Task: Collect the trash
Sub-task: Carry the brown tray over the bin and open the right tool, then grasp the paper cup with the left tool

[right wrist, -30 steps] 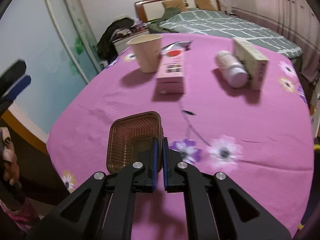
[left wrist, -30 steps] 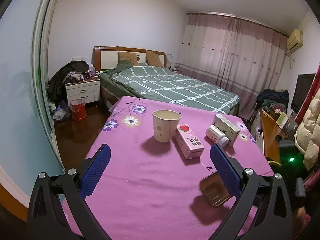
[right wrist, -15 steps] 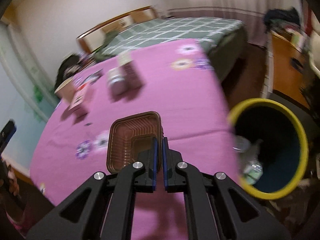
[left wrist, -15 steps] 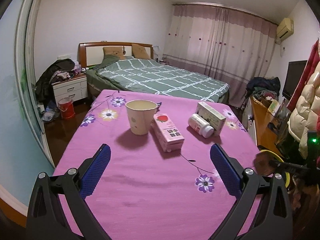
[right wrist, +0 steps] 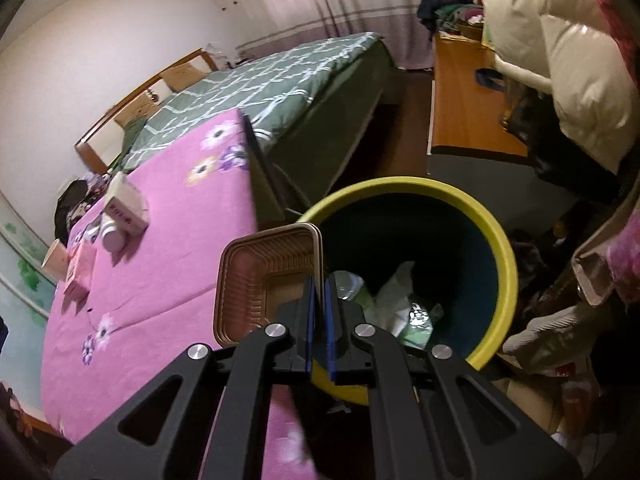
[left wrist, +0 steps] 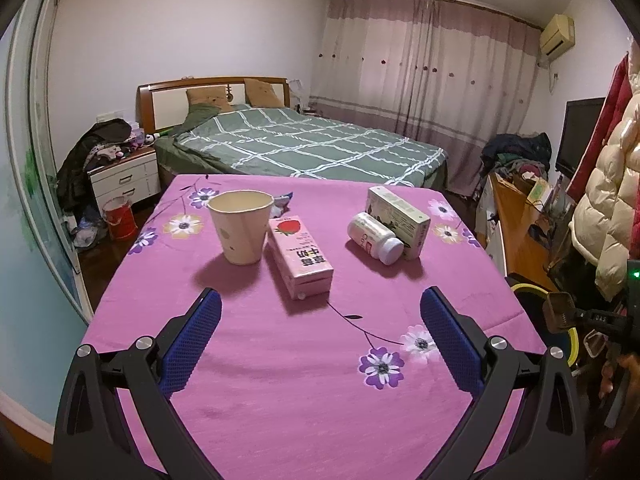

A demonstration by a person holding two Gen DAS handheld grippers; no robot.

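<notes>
My right gripper (right wrist: 319, 292) is shut on the rim of a brown plastic tray (right wrist: 264, 276), which it holds at the table's right edge, right beside the mouth of a yellow-rimmed bin (right wrist: 460, 216) holding crumpled trash. Over the pink floral tablecloth (left wrist: 280, 380) my left gripper (left wrist: 320, 320) stands open with nothing between its fingers. Ahead of it are a paper cup (left wrist: 241, 232), a pink strawberry milk carton (left wrist: 301, 262), a white pill bottle (left wrist: 374, 238) lying on its side and a pale box (left wrist: 398, 216). The same bin (left wrist: 528, 292) shows at the table's right edge in the left wrist view.
A bed with a green checked cover (left wrist: 304, 144) lies beyond the table. A wooden desk (right wrist: 460, 100) and hanging padded coats (left wrist: 604, 208) crowd the right side by the bin. A white nightstand (left wrist: 124, 180) and a red bucket (left wrist: 118, 216) stand at the left.
My right gripper carried the brown tray off the table to the right, rolling as it went, and now has it beside the bin. The left gripper drifted across the table and stayed open.
</notes>
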